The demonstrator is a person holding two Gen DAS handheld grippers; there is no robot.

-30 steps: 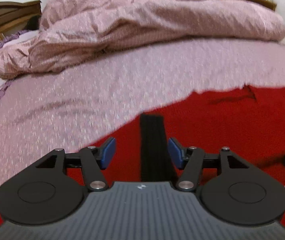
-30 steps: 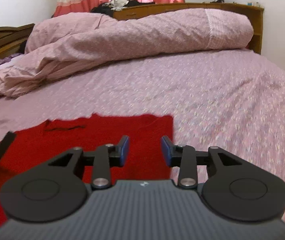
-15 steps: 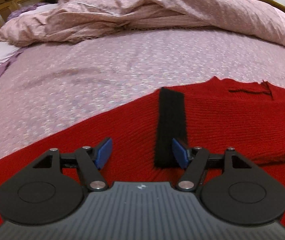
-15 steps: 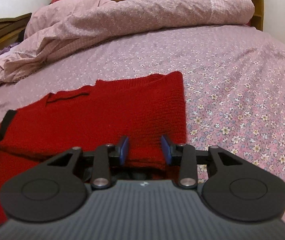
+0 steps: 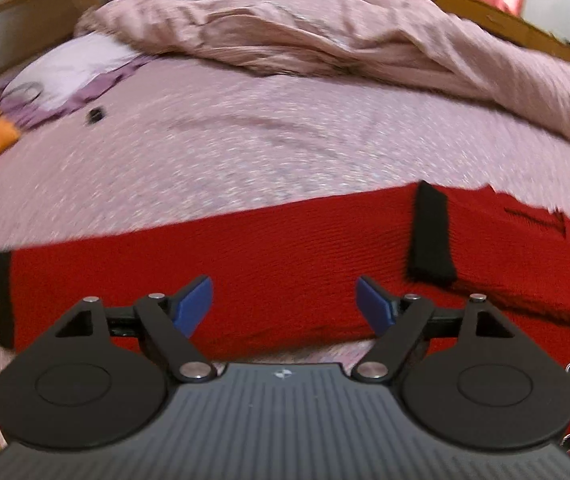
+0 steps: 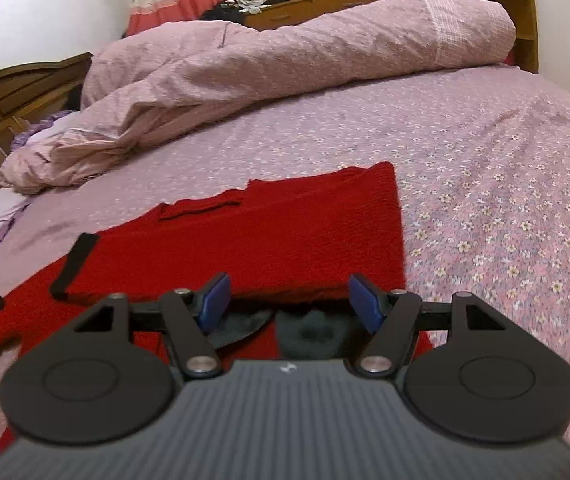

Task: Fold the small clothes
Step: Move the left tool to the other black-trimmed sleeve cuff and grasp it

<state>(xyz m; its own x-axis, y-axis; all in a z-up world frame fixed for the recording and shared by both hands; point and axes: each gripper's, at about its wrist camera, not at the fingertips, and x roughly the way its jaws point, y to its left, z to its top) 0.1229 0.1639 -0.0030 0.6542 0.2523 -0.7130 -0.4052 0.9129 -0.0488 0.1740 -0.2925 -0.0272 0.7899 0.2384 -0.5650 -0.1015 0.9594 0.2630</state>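
Both claws have let go since the earlier frames: the red knit garment (image 6: pixel 285 236) now lies folded flat on the floral bedsheet (image 6: pixel 505 208), so one fold looks done. Left gripper (image 5: pixel 284 304) and right gripper (image 6: pixel 289 300) hang over the garment's near edge, jaws opening, seemingly gripping nothing, though blur hides contact.

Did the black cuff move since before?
Yes. In the left wrist view the black cuff slid from between the left gripper fingers rightward, judged against its pads.
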